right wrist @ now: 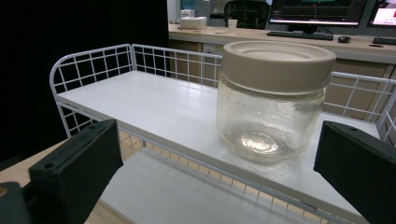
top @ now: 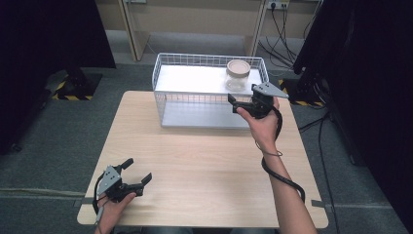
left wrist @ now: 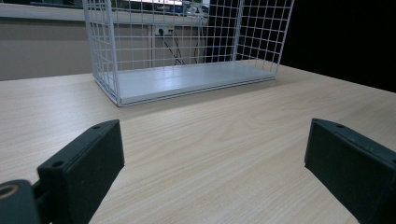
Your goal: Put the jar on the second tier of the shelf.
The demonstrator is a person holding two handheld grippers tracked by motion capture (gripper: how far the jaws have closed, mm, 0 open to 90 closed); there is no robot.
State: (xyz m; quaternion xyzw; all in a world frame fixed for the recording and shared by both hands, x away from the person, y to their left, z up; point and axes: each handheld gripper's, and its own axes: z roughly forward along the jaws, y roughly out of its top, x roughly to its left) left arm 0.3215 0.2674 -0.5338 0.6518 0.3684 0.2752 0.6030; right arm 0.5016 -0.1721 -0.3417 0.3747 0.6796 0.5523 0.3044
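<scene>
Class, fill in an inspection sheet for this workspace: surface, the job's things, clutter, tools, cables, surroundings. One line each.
Surface: table, pale wood, bare in front.
Job's things: lidded glass jar, upright on the top shelf of the white wire rack, at its right end.
Clutter: nothing seen.
Tools: right tool open, before the jar, not touching; left tool open, low over the near left corner.
Cables: one trails along the right forearm; others on the floor.
Surroundings: grey floor, dark screens.

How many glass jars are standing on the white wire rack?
1. A clear glass jar with a beige lid stands on the top shelf of the white wire rack, near its right end, just ahead of the open right gripper.
</scene>
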